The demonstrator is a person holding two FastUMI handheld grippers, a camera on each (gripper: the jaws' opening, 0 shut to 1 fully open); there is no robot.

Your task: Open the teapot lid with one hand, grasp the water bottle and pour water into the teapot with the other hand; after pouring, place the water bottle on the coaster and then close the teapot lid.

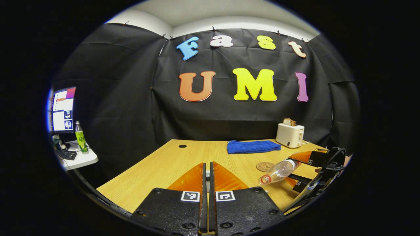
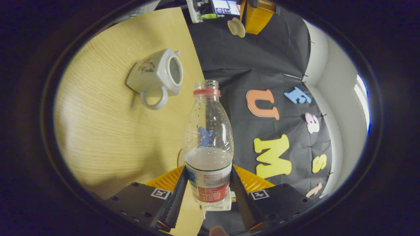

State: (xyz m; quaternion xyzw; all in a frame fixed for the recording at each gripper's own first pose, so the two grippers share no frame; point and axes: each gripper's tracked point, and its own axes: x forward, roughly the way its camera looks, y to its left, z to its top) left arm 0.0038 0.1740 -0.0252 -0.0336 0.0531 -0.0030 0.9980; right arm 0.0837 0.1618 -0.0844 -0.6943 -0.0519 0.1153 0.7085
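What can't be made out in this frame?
- Left gripper, left gripper view: the fingers look closed, but what they pinch is hidden between them. The right gripper view shows a lid at a gripper, too small to judge the grip.
- Water level in the teapot, right gripper view: its opening is angled away.
- Coaster, left gripper view: its design is too small.
- Bottle label: too small.

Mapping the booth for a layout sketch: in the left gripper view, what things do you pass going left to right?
Monitor → green bottle → blue towel → toaster → right gripper, holding the water bottle.
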